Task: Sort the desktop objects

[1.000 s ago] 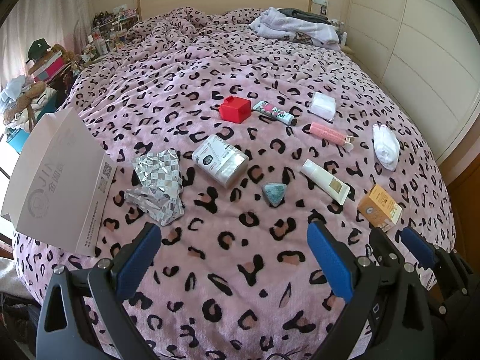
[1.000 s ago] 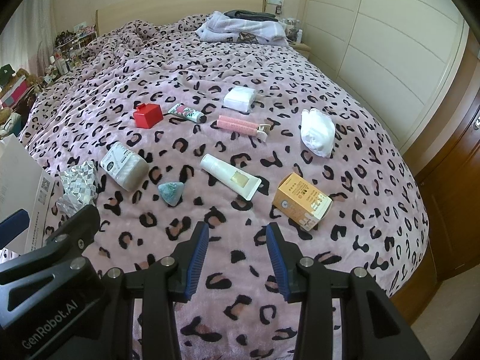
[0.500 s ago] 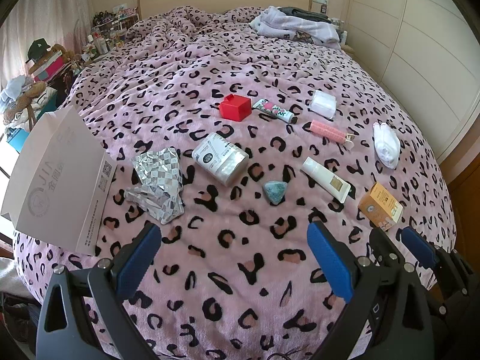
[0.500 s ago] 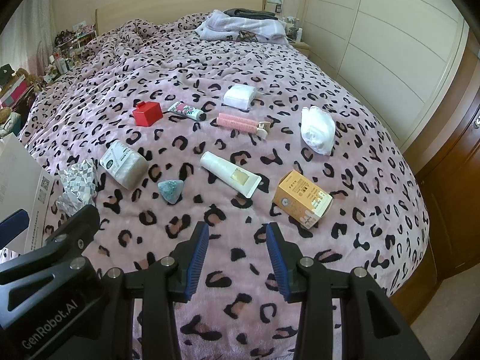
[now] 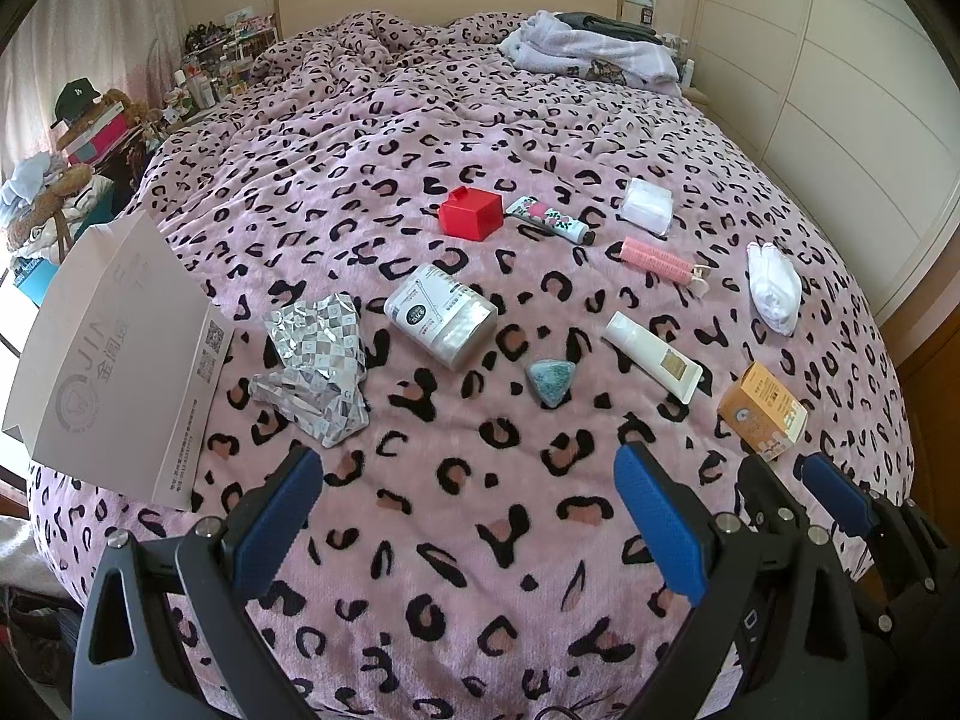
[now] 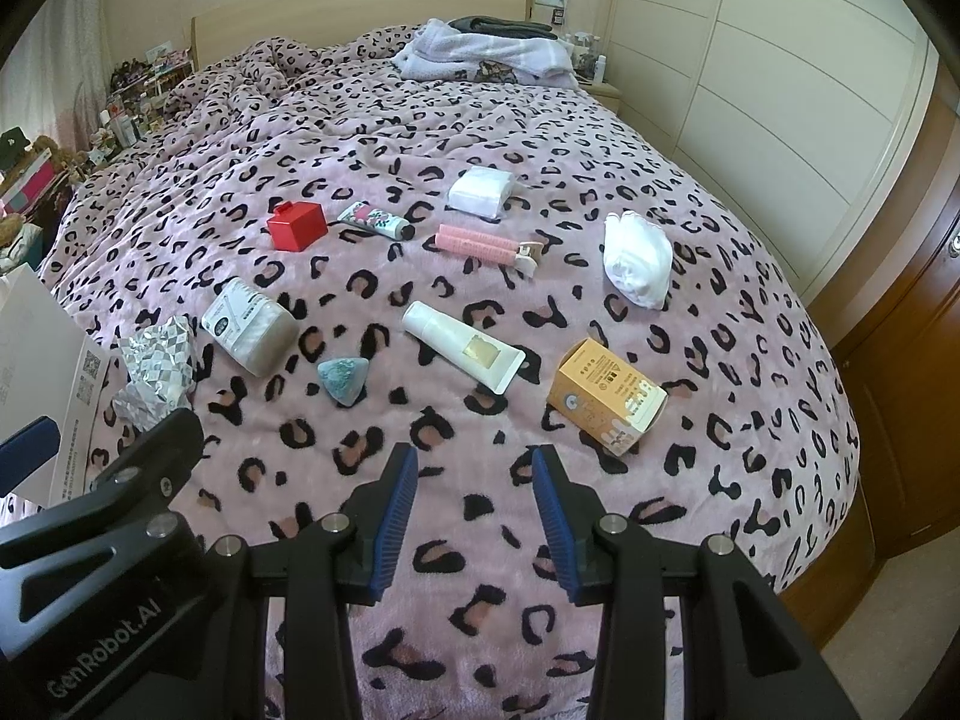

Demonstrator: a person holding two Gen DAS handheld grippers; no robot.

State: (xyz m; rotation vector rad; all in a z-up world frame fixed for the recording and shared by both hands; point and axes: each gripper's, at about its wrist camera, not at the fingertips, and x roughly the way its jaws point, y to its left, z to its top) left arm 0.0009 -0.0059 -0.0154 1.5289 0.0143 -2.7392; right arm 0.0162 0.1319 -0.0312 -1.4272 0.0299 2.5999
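Note:
Small items lie scattered on a pink leopard-print bed cover: a red box (image 5: 470, 212), a floral tube (image 5: 547, 219), a white pad (image 5: 645, 204), a pink roller (image 5: 657, 259), a white sock bundle (image 5: 774, 288), a clear jar (image 5: 440, 315), a silver foil wrapper (image 5: 318, 360), a teal triangular stone (image 5: 549, 380), a white tube (image 5: 653, 356) and an orange carton (image 5: 762, 410). My left gripper (image 5: 468, 498) is open and empty above the near edge. My right gripper (image 6: 474, 498) is open and empty, just short of the orange carton (image 6: 606, 396) and the white tube (image 6: 462, 347).
A white paper bag (image 5: 114, 360) stands at the bed's left edge. Folded clothes (image 5: 591, 54) lie by the headboard. Cluttered shelves (image 5: 90, 120) stand to the left. White wardrobe doors (image 6: 780, 90) and a wooden cabinet (image 6: 900, 360) stand to the right.
Both grippers have drifted slightly back and up, so the items sit a little farther away in view. Both stay open and empty. No item has moved.

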